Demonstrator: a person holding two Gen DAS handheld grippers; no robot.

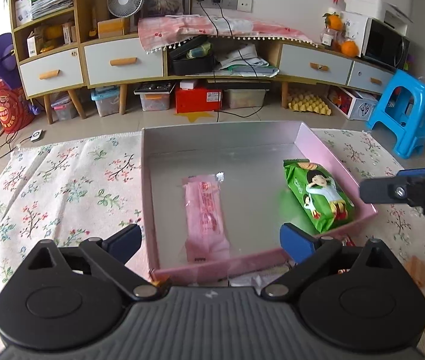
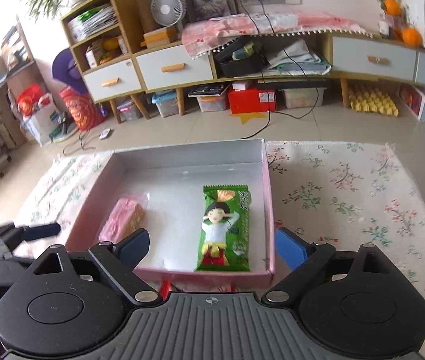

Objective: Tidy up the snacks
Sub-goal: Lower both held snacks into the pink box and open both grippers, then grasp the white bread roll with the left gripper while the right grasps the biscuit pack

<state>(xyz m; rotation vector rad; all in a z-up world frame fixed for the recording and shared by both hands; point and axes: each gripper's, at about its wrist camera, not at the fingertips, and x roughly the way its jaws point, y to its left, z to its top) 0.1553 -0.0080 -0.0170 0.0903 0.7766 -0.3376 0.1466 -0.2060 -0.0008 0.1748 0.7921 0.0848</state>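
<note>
Both snack packets point(image 1: 208, 219) point(image 2: 225, 231) lie boxed beneath spread, empty grippers point(image 1: 211, 241) point(image 2: 212, 247).

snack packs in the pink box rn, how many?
2. The pink plastic-wrapped wafer pack lies toward the left of the shallow pink cardboard box; the green foil snack pack with a cartoon child lies by its right wall. More wrappers peek out beneath the box's near edge, mostly hidden.

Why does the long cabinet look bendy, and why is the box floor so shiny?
Both wrist views use a fisheye lens, so the cabinet bows. In the left wrist view the pink box's silvery floor mirrors the green snack as a green smudge; in the right wrist view it glares white, and the pink snack is blurred.
</note>
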